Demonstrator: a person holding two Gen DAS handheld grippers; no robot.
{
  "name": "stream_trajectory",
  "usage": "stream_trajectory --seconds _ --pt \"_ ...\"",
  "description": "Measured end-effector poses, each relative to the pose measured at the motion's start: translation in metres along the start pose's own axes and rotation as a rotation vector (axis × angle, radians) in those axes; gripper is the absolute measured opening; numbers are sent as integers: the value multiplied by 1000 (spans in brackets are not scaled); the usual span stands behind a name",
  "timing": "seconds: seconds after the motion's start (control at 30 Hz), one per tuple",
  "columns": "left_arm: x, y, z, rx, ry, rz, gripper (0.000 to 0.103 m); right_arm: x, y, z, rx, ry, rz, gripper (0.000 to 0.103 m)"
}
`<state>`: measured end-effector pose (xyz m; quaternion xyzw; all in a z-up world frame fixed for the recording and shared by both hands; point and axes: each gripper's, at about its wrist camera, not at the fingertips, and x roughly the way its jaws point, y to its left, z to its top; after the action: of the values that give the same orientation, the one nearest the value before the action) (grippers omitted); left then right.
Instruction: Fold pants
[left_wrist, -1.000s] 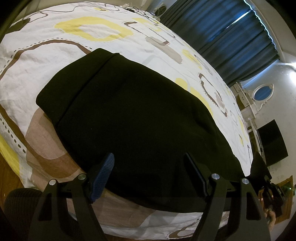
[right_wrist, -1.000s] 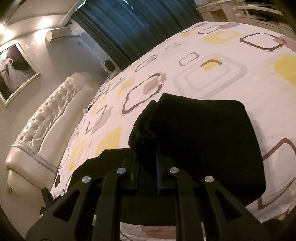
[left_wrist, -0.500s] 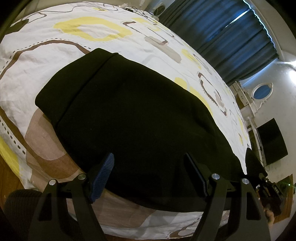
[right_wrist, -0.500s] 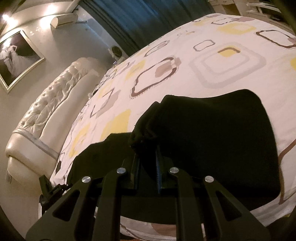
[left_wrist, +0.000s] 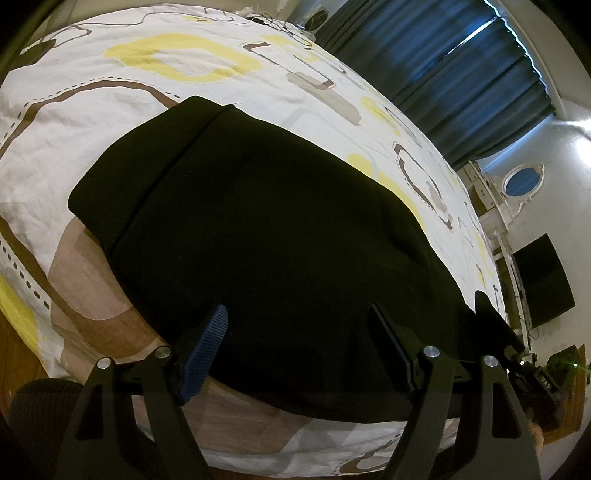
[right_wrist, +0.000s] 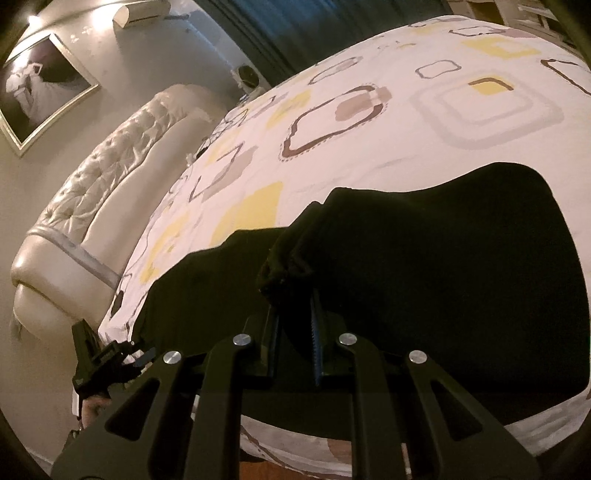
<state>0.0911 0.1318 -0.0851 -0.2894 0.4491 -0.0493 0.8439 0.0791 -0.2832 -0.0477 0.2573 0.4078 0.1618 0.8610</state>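
The black pants (left_wrist: 280, 236) lie spread flat on the near part of the bed (left_wrist: 66, 110), over a white cover patterned with yellow and brown shapes, their banded end toward the far left. The right gripper (right_wrist: 295, 317) has its jaws pinched tight on a bunched edge of the pants, lifting that fold above the flat layer, while the left gripper (left_wrist: 299, 332) hangs over the near edge with its jaws wide apart, gripping nothing. A padded headboard (right_wrist: 110, 177) stands at the far left, dark curtains (left_wrist: 461, 81) beyond.
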Motion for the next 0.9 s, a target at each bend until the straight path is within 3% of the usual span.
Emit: stream_trajectory --seconds 0.9 --pt "0 -1 -1 3 0 0 80 34 22 -23 -61 118 23 14"
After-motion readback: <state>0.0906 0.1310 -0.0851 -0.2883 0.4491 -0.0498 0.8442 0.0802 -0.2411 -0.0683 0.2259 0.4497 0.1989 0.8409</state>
